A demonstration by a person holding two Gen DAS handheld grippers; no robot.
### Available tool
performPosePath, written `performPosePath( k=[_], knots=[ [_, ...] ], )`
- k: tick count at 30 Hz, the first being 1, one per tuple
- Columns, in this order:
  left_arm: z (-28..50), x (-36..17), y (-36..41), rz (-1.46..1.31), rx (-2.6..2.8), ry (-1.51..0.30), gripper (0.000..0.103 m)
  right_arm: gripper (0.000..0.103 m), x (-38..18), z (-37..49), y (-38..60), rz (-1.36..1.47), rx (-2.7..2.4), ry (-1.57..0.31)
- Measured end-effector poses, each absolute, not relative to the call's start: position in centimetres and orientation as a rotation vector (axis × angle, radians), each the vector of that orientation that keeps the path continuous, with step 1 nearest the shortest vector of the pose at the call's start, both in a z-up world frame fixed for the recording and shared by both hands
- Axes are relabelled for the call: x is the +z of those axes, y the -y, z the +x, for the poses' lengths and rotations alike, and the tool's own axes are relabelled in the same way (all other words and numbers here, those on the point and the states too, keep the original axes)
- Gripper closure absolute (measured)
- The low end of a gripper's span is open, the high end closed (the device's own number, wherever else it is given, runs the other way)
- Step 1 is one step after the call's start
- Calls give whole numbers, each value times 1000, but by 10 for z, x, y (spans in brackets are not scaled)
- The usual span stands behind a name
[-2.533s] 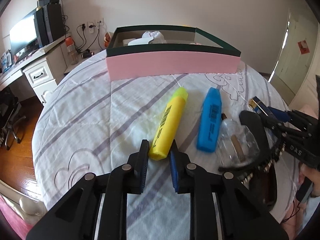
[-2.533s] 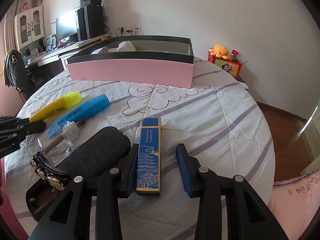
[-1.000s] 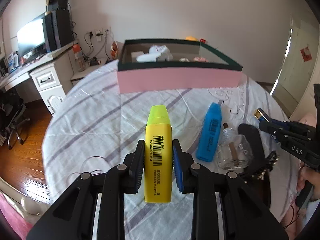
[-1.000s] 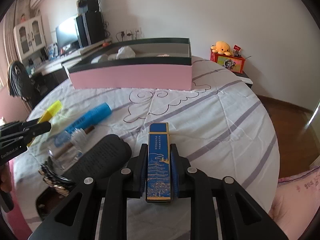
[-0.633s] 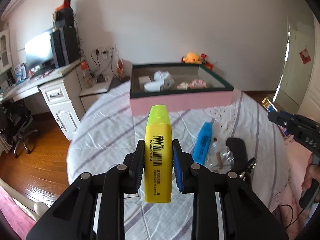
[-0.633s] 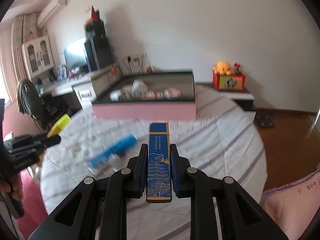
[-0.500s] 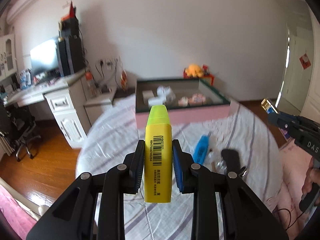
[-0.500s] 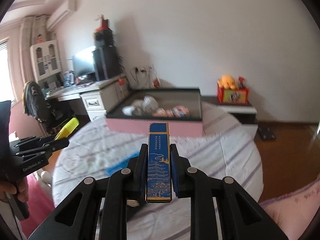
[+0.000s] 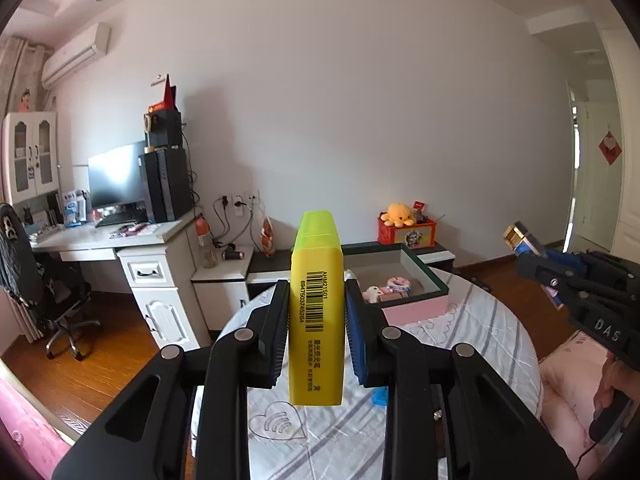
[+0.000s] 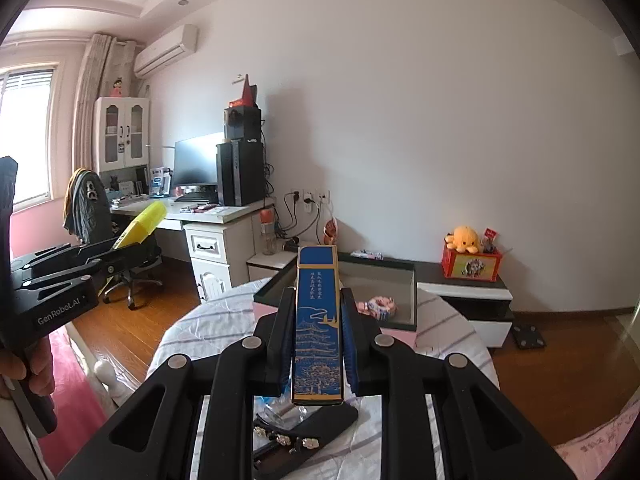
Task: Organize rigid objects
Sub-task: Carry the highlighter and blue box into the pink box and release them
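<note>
Now we hold both items aloft: left claw (image 9: 317,322) clamps the yellow highlighter (image 9: 317,312), right claw (image 10: 316,330) the blue slim box (image 10: 318,328). Transport step; next, we judge, lower both into the pink-walled box (image 10: 404,304) at the bed's far edge.

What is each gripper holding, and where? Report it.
Left gripper: yellow highlighter, clamped across its body. Right gripper: slim blue box, clamped by its long sides.
</note>
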State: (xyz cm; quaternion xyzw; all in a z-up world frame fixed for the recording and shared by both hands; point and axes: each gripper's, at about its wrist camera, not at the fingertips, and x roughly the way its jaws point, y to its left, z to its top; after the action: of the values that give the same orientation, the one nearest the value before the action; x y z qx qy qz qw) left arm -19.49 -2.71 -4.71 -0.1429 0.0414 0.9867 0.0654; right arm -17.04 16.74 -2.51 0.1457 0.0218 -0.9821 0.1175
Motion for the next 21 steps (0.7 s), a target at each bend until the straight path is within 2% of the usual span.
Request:
performPosePath(
  k=[12, 21],
  knots=[
    [-245, -39, 3, -428, 2951, -168, 77, 82, -24, -203, -174, 437, -2867, -68],
    [-344, -44, -28, -497, 2862, -195, 77, 82, -33, -276, -197, 512, -2870, -64]
  ],
)
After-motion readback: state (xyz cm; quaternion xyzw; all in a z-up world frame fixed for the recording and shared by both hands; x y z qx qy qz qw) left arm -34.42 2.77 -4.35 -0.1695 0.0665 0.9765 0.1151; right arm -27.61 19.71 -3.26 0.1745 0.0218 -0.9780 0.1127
